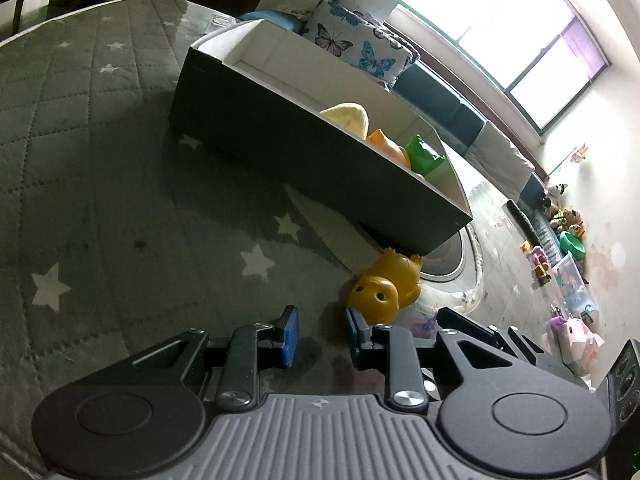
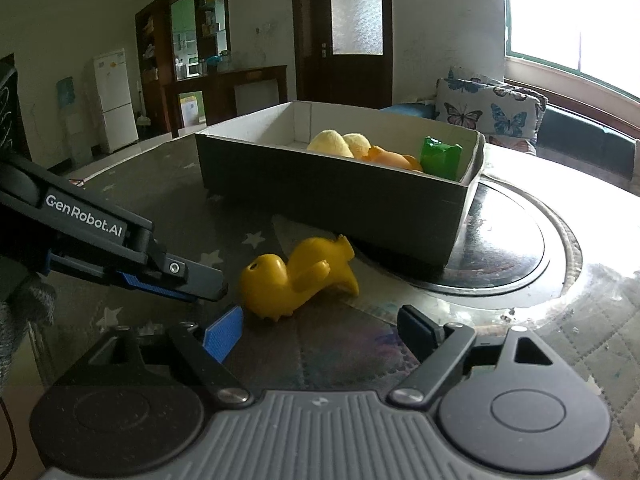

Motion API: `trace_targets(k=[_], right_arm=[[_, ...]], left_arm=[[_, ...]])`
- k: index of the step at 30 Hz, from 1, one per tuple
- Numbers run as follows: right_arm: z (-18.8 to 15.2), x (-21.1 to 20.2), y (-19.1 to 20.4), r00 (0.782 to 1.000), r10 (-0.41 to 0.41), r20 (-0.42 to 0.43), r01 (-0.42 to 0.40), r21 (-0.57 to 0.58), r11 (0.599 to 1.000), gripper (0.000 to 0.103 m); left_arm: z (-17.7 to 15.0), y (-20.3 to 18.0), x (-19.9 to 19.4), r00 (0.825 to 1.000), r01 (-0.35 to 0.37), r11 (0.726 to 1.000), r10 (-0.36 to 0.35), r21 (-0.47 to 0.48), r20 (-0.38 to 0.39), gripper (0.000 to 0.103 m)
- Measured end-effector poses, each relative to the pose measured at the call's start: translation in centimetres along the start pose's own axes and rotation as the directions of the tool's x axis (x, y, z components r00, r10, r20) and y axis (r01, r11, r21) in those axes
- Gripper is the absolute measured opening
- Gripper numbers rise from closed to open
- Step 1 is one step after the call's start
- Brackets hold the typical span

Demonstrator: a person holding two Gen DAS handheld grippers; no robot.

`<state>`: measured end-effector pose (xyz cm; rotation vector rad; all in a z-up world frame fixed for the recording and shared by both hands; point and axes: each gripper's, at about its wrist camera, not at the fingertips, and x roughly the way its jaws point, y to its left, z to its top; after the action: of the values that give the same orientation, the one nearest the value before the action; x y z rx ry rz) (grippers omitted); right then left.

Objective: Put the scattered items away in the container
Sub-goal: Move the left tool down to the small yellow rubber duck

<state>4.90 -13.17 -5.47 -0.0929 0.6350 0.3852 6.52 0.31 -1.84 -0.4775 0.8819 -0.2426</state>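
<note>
A yellow toy animal (image 2: 296,280) lies on its side on the star-patterned grey mat, close to the front wall of the dark cardboard box (image 2: 332,196). In the box are a pale yellow plush (image 2: 330,142), an orange toy (image 2: 390,158) and a green toy (image 2: 440,158). My right gripper (image 2: 322,332) stands open just short of the yellow toy, nothing between its fingers. My left gripper (image 1: 322,334) is narrowly open and empty; the yellow toy (image 1: 384,288) sits just beyond its right fingertip. In the right wrist view the left gripper (image 2: 200,286) reaches in from the left, its tip beside the toy's head.
The box (image 1: 320,160) rests partly on a round dark disc (image 2: 500,248) set in the table. A butterfly cushion (image 2: 488,112) and a bench lie behind it under a bright window. Several toys (image 1: 568,236) sit along the far wall. A fridge (image 2: 114,100) and cabinet stand at the back.
</note>
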Motion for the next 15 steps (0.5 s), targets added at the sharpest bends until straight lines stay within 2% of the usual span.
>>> trace_targets(k=[15], right_arm=[[1.1, 1.7, 0.5, 1.000, 0.018, -0.014, -0.019, -0.041, 0.999, 0.086]], left_arm=[[1.8, 0.0, 0.5, 1.000, 0.008, 1.000, -0.008, -0.012, 0.029, 0.029]])
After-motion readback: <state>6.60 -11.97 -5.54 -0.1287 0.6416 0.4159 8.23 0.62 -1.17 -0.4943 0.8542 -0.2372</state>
